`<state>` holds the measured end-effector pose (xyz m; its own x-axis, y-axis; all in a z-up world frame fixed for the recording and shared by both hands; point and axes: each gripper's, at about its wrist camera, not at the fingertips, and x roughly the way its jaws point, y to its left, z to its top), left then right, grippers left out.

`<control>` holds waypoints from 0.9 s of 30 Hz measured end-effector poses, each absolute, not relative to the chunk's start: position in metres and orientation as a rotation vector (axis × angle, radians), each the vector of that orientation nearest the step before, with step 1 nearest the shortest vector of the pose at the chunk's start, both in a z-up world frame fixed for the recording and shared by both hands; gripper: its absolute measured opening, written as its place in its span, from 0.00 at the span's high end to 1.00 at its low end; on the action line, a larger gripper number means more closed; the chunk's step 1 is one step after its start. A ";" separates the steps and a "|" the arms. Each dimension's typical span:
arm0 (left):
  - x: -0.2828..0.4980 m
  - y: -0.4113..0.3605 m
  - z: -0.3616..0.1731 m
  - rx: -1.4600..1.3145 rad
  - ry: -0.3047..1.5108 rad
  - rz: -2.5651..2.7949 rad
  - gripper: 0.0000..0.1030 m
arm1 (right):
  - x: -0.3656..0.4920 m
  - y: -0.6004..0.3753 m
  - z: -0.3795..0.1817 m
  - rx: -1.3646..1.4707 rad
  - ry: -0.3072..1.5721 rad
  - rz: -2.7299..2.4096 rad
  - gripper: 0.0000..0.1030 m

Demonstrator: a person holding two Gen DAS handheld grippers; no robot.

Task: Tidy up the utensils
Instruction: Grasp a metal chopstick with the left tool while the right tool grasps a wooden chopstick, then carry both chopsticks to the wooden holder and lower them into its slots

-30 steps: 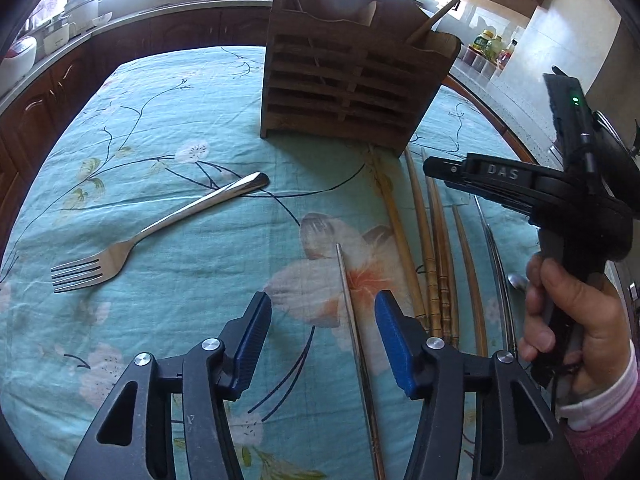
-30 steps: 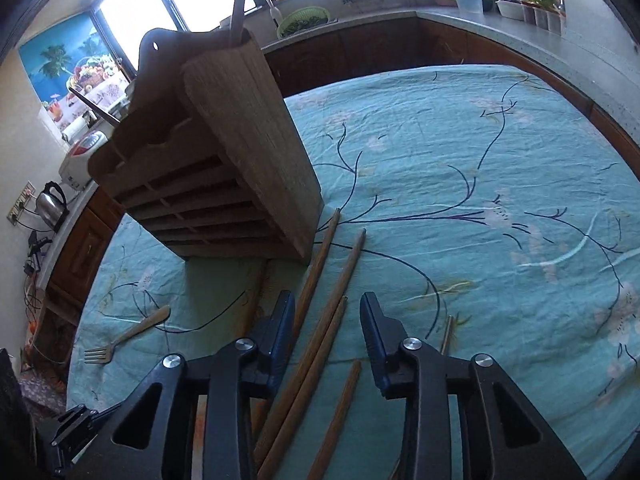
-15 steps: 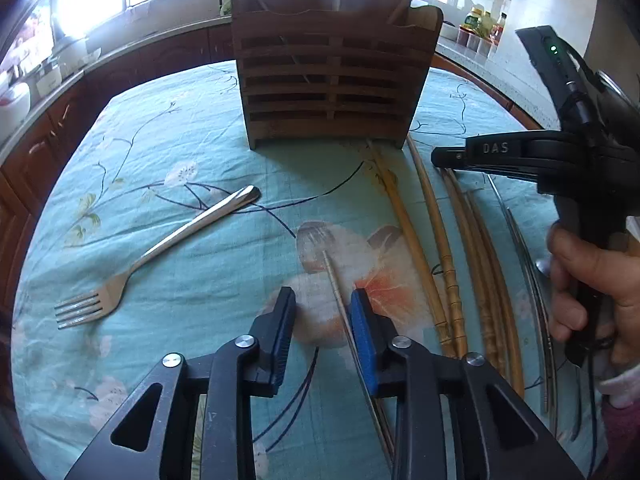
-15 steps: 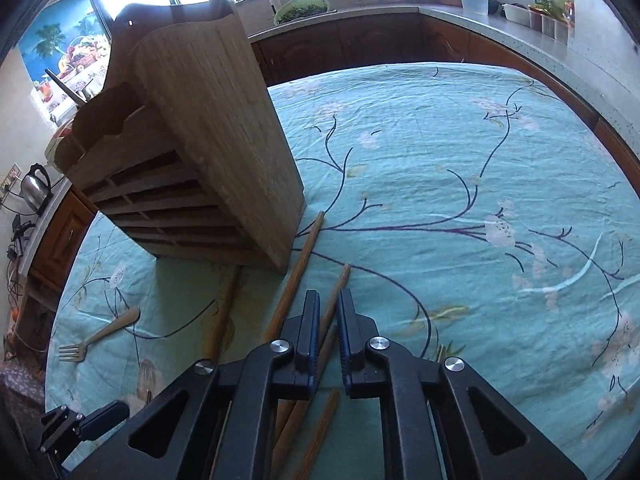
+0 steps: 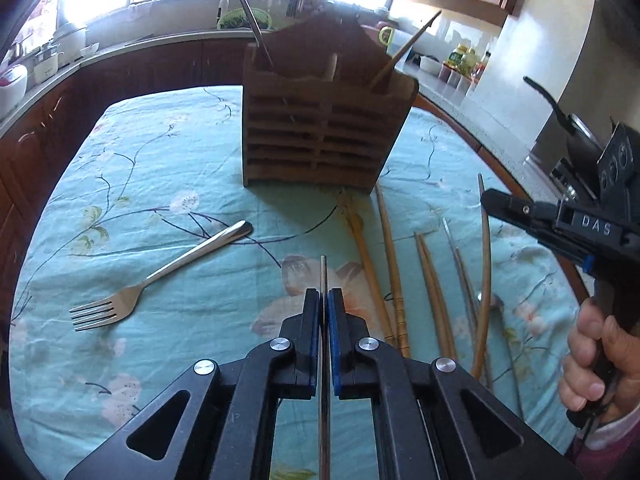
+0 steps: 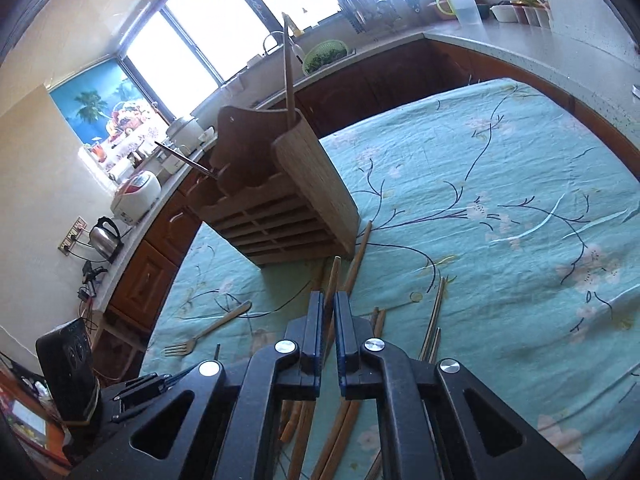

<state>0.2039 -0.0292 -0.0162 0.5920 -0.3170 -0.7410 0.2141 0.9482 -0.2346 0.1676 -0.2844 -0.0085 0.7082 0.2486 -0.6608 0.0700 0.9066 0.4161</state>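
Wooden utensil holder [image 5: 326, 136] mid-tablecloth [image 5: 160, 184], open cloth around; two utensils stand inside. Left gripper [image 5: 324, 300] clamps a metal chopstick [image 5: 323, 276]; right gripper [image 6: 328, 304] clamps a wooden chopstick [image 6: 333, 276].

A home kitchen, seen from two cameras above a table [image 5: 132, 152] spread with a turquoise floral cloth. Dark wooden cabinets [image 6: 160, 276] under a pale countertop [image 6: 500, 46] curve round the room beneath bright windows [image 6: 188, 56], and the counter carries a white rice cooker [image 6: 136, 196], a steel electric kettle [image 6: 105, 238], a tap [image 6: 272, 42] beside a green colander [image 6: 324, 54], a clear jug [image 6: 466, 8] and what look like oil or sauce bottles [image 5: 460, 56]. A wooden utensil holder [image 5: 324, 132] stands on the table with a fork [image 5: 160, 276] and chopsticks [image 5: 432, 292] lying near it.
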 end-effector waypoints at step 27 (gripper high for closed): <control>0.134 0.034 0.081 -0.230 0.613 -0.383 0.98 | 0.120 -0.275 0.096 0.367 0.521 0.163 0.96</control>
